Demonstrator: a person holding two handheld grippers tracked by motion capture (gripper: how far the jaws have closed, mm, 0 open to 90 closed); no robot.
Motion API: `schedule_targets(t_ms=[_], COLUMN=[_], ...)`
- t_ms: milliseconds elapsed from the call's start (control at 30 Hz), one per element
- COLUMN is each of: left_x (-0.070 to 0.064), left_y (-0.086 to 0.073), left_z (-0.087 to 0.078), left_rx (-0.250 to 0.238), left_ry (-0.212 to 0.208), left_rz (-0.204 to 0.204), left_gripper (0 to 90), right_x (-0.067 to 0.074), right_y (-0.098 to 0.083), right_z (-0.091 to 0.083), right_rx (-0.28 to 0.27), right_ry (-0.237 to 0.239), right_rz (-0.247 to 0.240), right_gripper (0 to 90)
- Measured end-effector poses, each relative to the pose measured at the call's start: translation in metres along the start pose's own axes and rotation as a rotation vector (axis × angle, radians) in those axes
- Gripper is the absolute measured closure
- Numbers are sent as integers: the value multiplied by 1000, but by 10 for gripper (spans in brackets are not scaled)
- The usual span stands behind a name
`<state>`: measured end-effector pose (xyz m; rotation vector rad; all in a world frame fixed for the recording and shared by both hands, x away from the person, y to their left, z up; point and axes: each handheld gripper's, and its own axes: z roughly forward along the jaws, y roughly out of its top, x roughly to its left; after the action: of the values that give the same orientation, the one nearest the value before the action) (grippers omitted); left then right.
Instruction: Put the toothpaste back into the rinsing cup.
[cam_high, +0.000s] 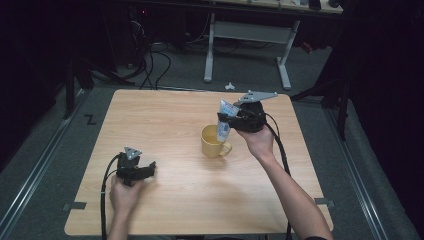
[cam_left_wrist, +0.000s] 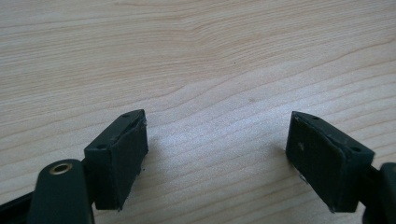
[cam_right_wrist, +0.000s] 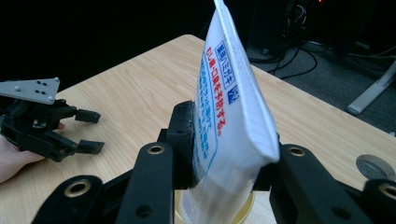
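Toothpaste tube (cam_high: 224, 121) stands almost upright over the yellow mug (cam_high: 214, 141), long axis vertical, cap end dipping into the cup and crimped flat tail pointing to twelve o'clock, tipped slightly left. The right gripper (cam_high: 227, 119) pinches it at mid-body, probably so it can be lowered in straight. At about eight o'clock from the mug, the left gripper (cam_high: 148, 167) rests on the table (cam_high: 165, 115), jaws spread and empty, clear of the work.

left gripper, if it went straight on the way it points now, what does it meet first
Most likely the bare wooden table. The left gripper has open jaws with nothing between them, and its own view shows plain tabletop ahead; how near it is I cannot tell.
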<state>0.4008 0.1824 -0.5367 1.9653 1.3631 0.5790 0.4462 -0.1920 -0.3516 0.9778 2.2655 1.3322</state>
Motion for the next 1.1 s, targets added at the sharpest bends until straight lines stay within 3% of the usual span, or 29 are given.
schedule_targets(t_ms=[1100], left_x=[0], left_y=[0], left_z=[0], left_rx=[0], left_ry=[0], left_rz=[0], left_gripper=[212], right_x=[1], right_y=[-4], right_z=[34], right_rx=[40], right_ry=[-32], right_rz=[-10], right_gripper=[689])
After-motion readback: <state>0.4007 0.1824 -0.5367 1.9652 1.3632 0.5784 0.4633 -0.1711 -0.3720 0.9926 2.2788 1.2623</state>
